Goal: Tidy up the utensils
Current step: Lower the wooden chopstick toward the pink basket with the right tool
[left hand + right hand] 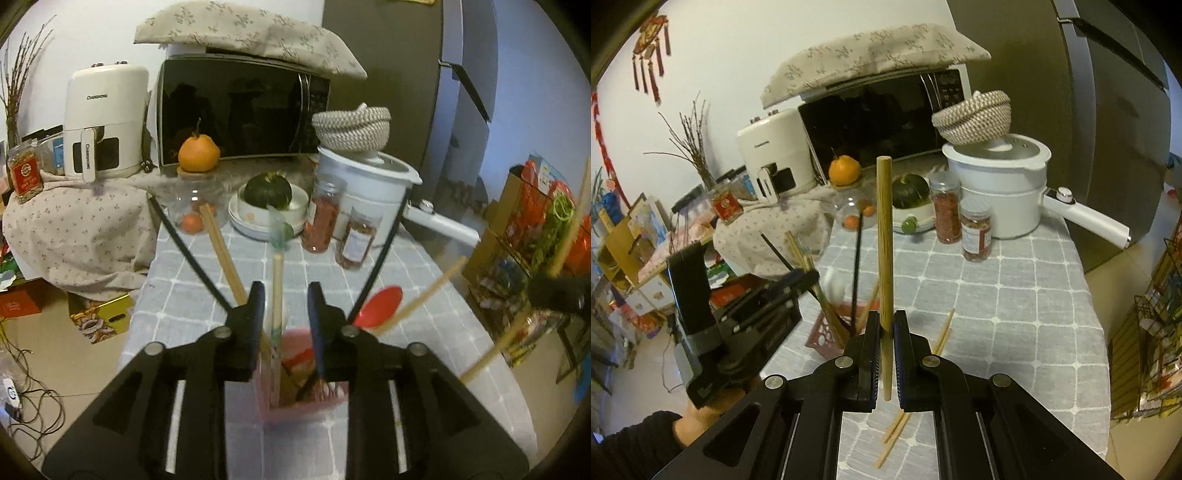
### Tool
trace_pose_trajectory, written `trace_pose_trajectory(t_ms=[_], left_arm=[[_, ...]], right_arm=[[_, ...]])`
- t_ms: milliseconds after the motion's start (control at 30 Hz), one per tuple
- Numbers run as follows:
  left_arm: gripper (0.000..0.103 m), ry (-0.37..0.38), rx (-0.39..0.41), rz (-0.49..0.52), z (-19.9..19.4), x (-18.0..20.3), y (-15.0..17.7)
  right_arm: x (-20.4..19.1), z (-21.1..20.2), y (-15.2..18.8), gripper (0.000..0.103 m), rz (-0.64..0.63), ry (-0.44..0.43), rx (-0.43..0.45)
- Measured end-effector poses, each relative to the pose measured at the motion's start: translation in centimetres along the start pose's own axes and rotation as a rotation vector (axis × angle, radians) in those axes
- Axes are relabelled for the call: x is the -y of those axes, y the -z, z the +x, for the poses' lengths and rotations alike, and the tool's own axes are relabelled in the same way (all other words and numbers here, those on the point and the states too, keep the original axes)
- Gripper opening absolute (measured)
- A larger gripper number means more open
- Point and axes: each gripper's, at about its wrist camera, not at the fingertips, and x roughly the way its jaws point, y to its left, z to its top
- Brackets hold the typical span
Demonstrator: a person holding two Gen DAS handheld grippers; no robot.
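A pink slotted holder (295, 402) stands on the grey checked tablecloth (424, 295), right under my left gripper (286, 291). The fingers stand apart, open. A wooden-handled utensil (277, 280) with a blurred greenish head rises between them without being pressed. Pale chopsticks (225, 251), black chopsticks (192, 254) and a red spoon (380, 306) lean out of the holder. My right gripper (884, 317) is shut on an upright wooden stick (884, 240). The right wrist view shows the left gripper (809, 275) over the holder (827, 334). Loose chopsticks (942, 332) lie on the cloth.
At the back stand a white pot (1001, 184) with a woven basket on it, two spice jars (975, 232), a green squash (267, 190) on stacked plates, a glass jar (195, 206) topped by an orange, a microwave (240, 110) and an air fryer (103, 122). A dark fridge (1108, 110) stands at right.
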Motion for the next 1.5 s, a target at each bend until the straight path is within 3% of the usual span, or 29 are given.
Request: trace_pose_trajectory(t_ms=[133, 233, 367, 600, 867, 1200, 1500], left_arm=[[0.034, 0.0, -0.08, 0.002, -1.0, -0.2, 0.3], [0.044, -0.007, -0.161, -0.007, -1.3, -0.5, 0.9], [0.053, -0.034, -0.212, 0.005, -2.0, -0.9, 1.9], [0.055, -0.061, -0.29, 0.049, -2.4, -1.6, 3.8], [0.059, -0.051, -0.317, 0.073, -2.7, -1.7, 4.4], [0.066, -0.057, -0.329, 0.048, -2.5, -2.2, 4.4], [0.071, -0.053, -0.33, 0.031, -2.6, -2.2, 4.3]], right_arm=[[-0.6, -0.7, -0.4, 0.007, 0.002, -0.026, 0.038], [-1.1, -1.1, -0.7, 0.007, 0.006, -0.045, 0.064], [-1.7, -1.0, -1.1, 0.007, 0.004, -0.057, 0.098], [-3.0, -0.1, -1.7, 0.007, -0.009, -0.063, 0.146], [-3.6, 2.1, -1.8, 0.007, -0.034, -0.024, 0.176], [-3.6, 5.4, -0.5, 0.007, -0.035, -0.016, 0.094], [-3.1, 5.8, -0.2, 0.01, -0.025, -0.045, 0.09]])
